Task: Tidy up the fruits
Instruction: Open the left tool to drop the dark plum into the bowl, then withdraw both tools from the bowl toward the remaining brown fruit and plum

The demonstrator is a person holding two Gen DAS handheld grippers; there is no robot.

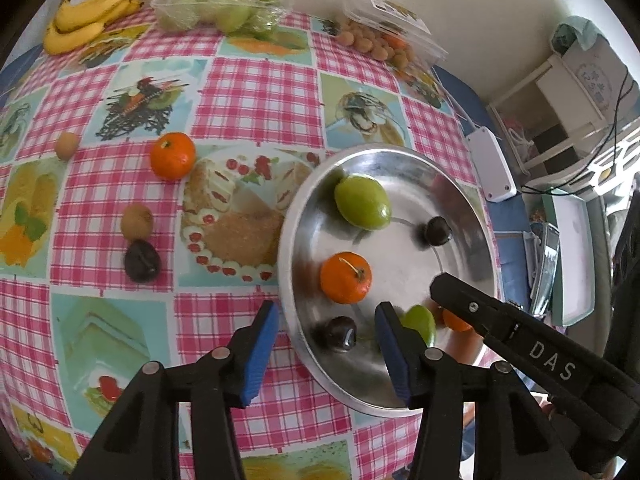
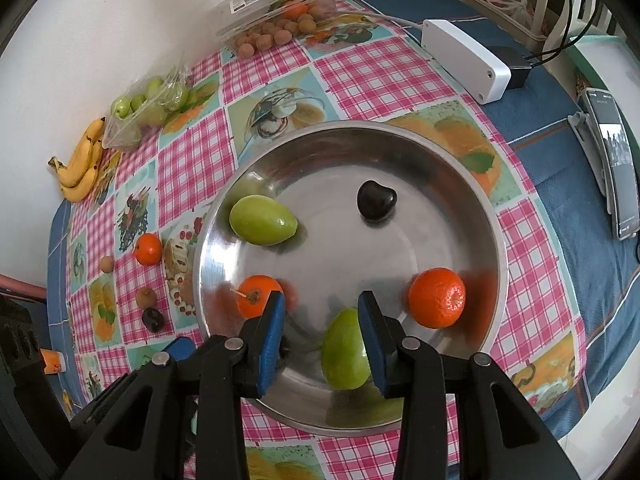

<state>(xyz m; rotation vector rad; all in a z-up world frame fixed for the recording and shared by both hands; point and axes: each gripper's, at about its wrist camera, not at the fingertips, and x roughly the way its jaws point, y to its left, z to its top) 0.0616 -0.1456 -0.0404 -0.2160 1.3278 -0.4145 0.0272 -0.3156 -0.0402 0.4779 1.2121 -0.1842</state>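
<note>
Our left gripper (image 1: pixel 326 334) stands open above the near rim of the steel bowl (image 1: pixel 472 216), a dark plum (image 1: pixel 335 333) lying free under it. We should lift straight up so no pad knocks it. Our right gripper (image 2: pixel 322 312) is also open, holding nothing. The bowl holds two green fruits, two oranges and two plums; four fruits wait on the tablecloth (image 1: pixel 256 80).

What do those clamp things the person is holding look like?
Both are alike: the left gripper and right gripper are black plastic, each with two fingers faced with ribbed blue pads and silver pivot pins. Seen from the left camera, the right gripper's side bears white letters "DAS". No cables or sleeves show.
</note>
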